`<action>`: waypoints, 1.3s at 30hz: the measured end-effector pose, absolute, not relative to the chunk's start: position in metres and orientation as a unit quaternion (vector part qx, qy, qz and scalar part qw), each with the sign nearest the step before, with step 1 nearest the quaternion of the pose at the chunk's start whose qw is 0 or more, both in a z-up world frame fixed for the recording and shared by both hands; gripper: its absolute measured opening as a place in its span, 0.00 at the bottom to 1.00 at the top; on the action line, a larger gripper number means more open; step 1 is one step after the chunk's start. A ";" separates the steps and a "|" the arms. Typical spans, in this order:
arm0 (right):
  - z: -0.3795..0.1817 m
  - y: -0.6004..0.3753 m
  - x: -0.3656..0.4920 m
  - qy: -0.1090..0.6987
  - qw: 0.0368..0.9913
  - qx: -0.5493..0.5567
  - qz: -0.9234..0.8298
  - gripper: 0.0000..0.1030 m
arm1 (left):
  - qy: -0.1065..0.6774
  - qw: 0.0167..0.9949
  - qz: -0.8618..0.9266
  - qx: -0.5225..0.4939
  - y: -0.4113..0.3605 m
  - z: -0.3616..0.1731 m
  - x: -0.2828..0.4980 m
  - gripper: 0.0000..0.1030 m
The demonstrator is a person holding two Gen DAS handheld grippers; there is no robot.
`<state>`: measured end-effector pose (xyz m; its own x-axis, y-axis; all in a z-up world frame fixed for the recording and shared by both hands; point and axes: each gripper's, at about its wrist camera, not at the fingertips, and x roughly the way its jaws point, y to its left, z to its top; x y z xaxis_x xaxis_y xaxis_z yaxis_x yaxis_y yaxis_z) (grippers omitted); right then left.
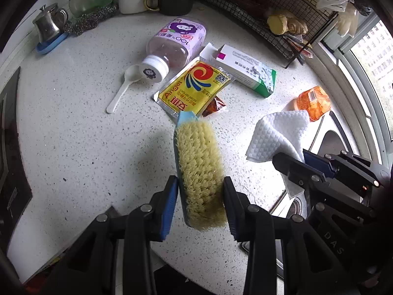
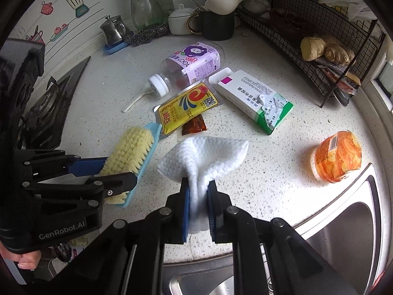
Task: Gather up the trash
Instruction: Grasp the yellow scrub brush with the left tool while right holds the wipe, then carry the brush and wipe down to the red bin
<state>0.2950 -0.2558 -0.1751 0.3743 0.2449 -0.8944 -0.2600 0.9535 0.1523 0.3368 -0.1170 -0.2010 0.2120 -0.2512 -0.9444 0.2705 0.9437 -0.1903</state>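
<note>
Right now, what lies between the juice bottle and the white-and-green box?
The yellow packet lies in the gap between the bottle and the box, its top end between them, touching or overlapping both. The right wrist view shows it best.

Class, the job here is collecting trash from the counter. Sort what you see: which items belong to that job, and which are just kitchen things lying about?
Job items:
yellow packet
red sauce sachet
torn box
empty bottle
orange wrapper
white cloth, in right claw
brush, in left claw

Lying about:
steel jug
ginger
black mug
</note>
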 end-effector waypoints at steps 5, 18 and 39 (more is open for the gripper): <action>-0.156 -0.251 0.278 0.524 0.840 -0.009 0.139 0.11 | 0.593 0.785 -0.180 0.018 -0.104 -0.178 0.317 0.33; -0.116 -0.211 0.222 0.482 0.866 -0.022 0.128 0.11 | 0.543 0.818 -0.190 0.024 -0.048 -0.124 0.251 0.33; -0.152 -0.081 0.115 0.507 0.832 -0.060 0.216 0.11 | 0.585 0.800 -0.133 -0.028 0.090 -0.178 0.120 0.33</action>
